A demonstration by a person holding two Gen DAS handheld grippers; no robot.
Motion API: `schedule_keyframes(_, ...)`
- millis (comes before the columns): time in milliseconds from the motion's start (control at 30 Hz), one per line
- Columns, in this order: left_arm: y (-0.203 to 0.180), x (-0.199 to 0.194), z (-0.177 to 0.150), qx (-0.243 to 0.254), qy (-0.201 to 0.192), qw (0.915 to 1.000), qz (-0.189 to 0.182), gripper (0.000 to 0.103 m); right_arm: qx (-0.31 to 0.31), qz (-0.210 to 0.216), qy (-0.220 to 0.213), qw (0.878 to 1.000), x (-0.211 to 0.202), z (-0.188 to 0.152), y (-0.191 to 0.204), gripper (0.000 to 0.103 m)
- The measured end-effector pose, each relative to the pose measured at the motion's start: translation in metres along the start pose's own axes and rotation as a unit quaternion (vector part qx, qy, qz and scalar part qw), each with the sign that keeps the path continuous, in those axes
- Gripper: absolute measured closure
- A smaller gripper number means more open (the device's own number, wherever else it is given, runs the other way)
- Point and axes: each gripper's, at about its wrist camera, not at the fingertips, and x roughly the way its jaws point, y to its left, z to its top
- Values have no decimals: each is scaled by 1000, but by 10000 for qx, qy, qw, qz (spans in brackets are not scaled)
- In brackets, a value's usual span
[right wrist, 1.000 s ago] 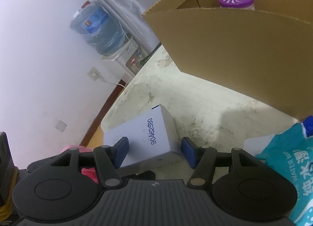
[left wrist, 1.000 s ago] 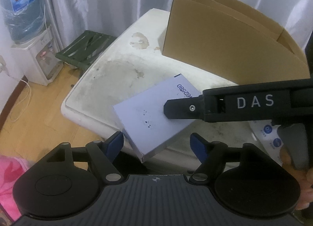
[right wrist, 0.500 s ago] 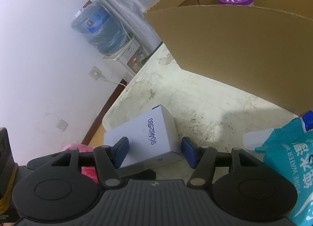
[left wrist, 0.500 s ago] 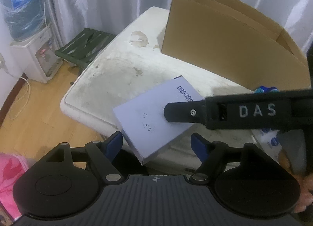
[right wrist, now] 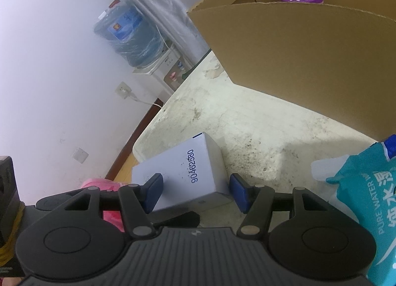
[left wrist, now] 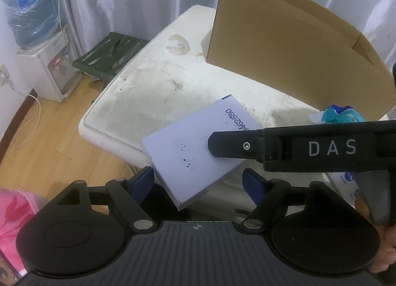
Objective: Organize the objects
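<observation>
On the stained table (right wrist: 247,122), my right claw (right wrist: 195,193) straddled the white box (right wrist: 183,174), wide; next I'd close it, lifting toward the carton (right wrist: 309,63) at one o'clock.

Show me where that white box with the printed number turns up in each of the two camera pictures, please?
Left wrist view: the white box lies low in the middle, overhanging the table's near edge, partly under the right gripper.
Right wrist view: the white box sits low and centre-left, between the blue fingers.
Shared landmark: the cardboard box stands behind it in both.
</observation>
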Motion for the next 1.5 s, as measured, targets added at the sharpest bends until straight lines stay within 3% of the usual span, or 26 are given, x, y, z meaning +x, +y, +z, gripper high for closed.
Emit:
schedule_keyframes(867,-1,-3,-1,-118,69,9997,217,25,-39,-62,7,10000,4,1,9,40)
schedule_keyframes(1500,-4,-23,11,-84,-291,9992,255,25,-92,-91,-304,9995,-16,10,23,40)
